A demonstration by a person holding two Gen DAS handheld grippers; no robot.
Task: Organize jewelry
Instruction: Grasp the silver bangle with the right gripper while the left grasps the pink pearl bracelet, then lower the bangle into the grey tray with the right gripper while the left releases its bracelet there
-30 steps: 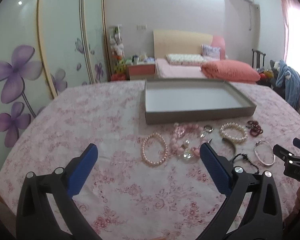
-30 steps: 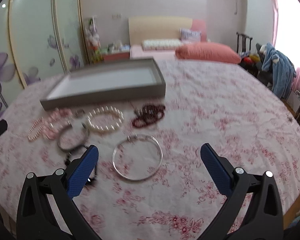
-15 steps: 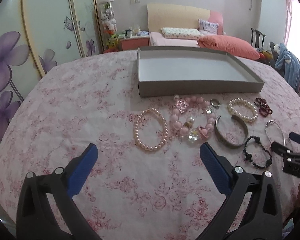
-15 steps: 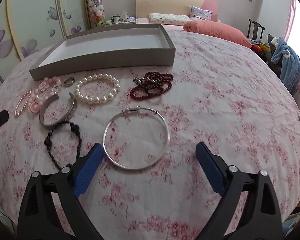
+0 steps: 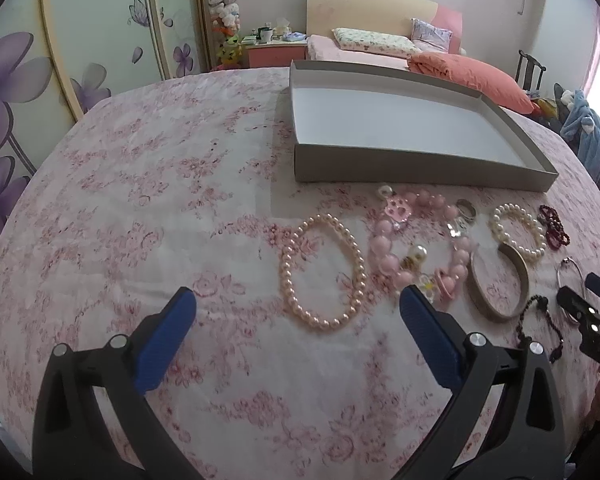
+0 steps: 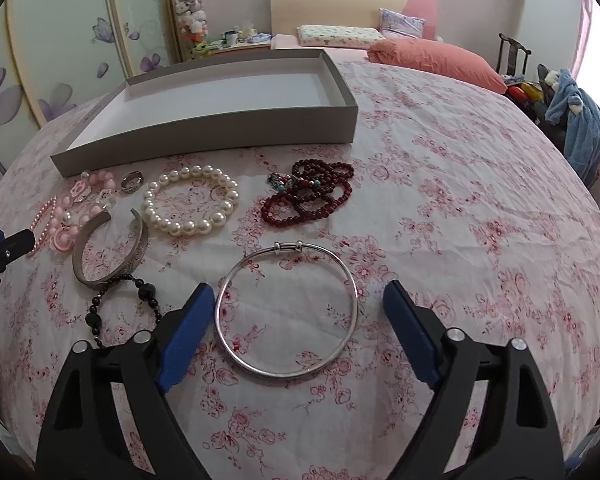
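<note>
A grey, empty tray (image 5: 412, 168) (image 6: 204, 132) stands on the flowered cloth. In front of it lie several bracelets. In the left wrist view my open left gripper (image 5: 296, 304) hovers just before a pink pearl bracelet (image 5: 322, 276), with a pink bead bracelet (image 5: 388, 256) and a silver cuff (image 5: 516, 280) to its right. In the right wrist view my open right gripper (image 6: 298, 300) straddles a thin silver bangle (image 6: 286, 362); a white pearl bracelet (image 6: 190, 204), dark red beads (image 6: 308, 198), the cuff (image 6: 136, 252) and a black bead bracelet (image 6: 146, 292) lie nearby.
A small silver ring (image 6: 132, 181) lies by the tray. The round table's edge curves away on the left and right. A bed (image 5: 472, 72), a wardrobe with purple flowers (image 5: 4, 92) and a chair with blue clothing (image 6: 580, 120) stand beyond.
Both grippers have tilted down and moved closer to the jewelry. The right gripper now frames the silver bangle. Both stay open.
</note>
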